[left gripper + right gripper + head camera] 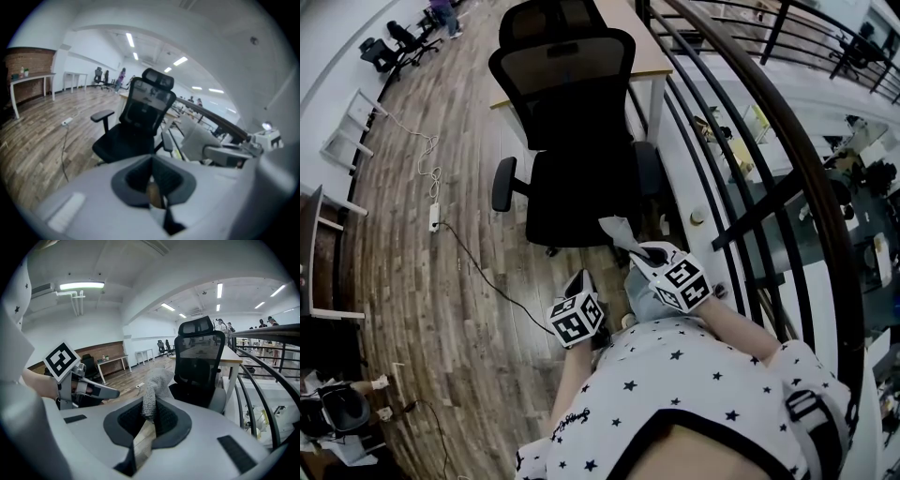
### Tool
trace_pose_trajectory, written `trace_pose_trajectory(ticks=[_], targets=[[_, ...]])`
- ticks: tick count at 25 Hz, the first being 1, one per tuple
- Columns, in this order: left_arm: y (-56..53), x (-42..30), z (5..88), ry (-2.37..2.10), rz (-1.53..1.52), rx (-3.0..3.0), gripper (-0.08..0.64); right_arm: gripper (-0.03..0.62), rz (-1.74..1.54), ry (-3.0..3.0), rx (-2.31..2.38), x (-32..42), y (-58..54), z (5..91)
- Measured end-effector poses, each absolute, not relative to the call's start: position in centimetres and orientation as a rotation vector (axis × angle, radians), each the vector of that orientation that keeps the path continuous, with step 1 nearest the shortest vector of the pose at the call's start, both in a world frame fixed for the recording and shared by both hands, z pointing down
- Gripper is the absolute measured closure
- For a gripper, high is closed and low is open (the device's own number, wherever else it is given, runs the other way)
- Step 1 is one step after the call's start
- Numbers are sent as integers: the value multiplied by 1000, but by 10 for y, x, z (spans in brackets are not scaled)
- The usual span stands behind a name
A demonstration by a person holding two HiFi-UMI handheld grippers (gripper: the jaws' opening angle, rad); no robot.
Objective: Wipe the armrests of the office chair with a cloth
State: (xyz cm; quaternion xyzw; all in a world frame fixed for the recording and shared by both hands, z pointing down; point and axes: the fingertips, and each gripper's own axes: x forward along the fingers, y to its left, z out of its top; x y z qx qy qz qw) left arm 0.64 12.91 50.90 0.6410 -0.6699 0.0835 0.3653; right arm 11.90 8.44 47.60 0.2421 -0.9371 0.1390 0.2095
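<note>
The black office chair (574, 141) stands just ahead of me on the wooden floor, with its left armrest (503, 183) and right armrest (649, 169) both bare. My right gripper (639, 251) is shut on a grey cloth (619, 230), held in the air just short of the seat's front right corner. In the right gripper view the cloth (154, 390) stands up between the jaws, with the chair (199, 366) beyond. My left gripper (579, 278) hangs lower and to the left, shut and empty. In the left gripper view its jaws are together, and the chair (136, 126) lies ahead.
A desk (642, 56) stands behind the chair. A dark metal railing (750, 141) runs close along the right. A power strip (434, 217) with a cable lies on the floor at the left. A white table (28, 84) stands by the far left wall.
</note>
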Motion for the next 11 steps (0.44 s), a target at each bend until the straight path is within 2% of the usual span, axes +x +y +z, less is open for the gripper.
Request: trace_pose_trajectory(ticks=[11], targets=[[127,9,512,-1720,232,1642,555,563,399,-2599,685,126,80,481]])
